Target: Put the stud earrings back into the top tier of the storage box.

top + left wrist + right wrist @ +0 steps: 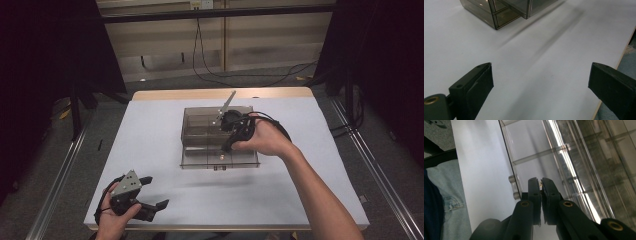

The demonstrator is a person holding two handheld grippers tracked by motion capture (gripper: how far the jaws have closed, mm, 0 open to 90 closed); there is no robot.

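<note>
Overhead, right gripper [541,185] jaws closed over clear drawer box [579,160], left gripper [540,80] wide open, empty.

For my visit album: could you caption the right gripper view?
Right gripper, jaws shut, poised over the open drawer of a clear plastic organizer on the white table.

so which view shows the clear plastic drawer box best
The high view: the whole clear smoky plastic drawer box sits mid-table, one drawer pulled toward the person. The left gripper view catches just its corner; the right gripper view looks close into its compartments.
</note>
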